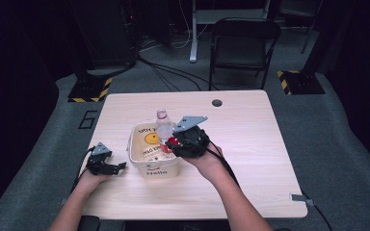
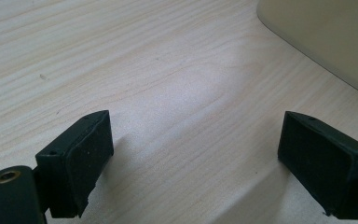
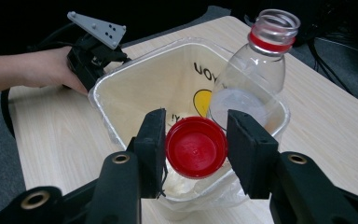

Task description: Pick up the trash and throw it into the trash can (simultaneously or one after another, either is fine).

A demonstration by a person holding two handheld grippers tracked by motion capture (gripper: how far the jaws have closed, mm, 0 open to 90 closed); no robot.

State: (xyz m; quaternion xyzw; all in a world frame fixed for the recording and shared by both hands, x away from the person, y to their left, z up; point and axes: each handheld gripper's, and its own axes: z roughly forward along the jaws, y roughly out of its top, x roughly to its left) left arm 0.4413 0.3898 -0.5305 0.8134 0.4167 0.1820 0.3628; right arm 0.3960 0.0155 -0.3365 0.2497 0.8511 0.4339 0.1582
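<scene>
From the high view, a person's two forearms come in from the bottom over a light wooden table (image 1: 250,139). The left gripper (image 1: 107,166) rests low on the table, just beside the left wall of a cream bin (image 1: 147,166) with a yellow face and dark lettering. The right gripper (image 1: 176,143) hangs over the bin's right rim, with a red cap (image 1: 171,142) showing at its tip. A clear bottle (image 1: 163,126) stands upright in the bin, its open neck above the rim. A dark folding chair (image 1: 243,45) stands beyond the table.

In the left gripper view, the two black jaws stand wide apart with nothing between them, only bare table (image 2: 168,93) below. A curved corner of the bin (image 2: 326,37) fills the upper right.

In the right gripper view, the right gripper (image 3: 195,147) pinches the red cap (image 3: 196,147) by its sides, directly above the bin's opening. The bin (image 3: 121,88) has a clear liner. The bottle (image 3: 256,74), with a red ring at its neck and no cap on, leans against the far right wall. The left gripper (image 3: 93,56) sits beyond the bin, held by a hand (image 3: 51,67).
</scene>
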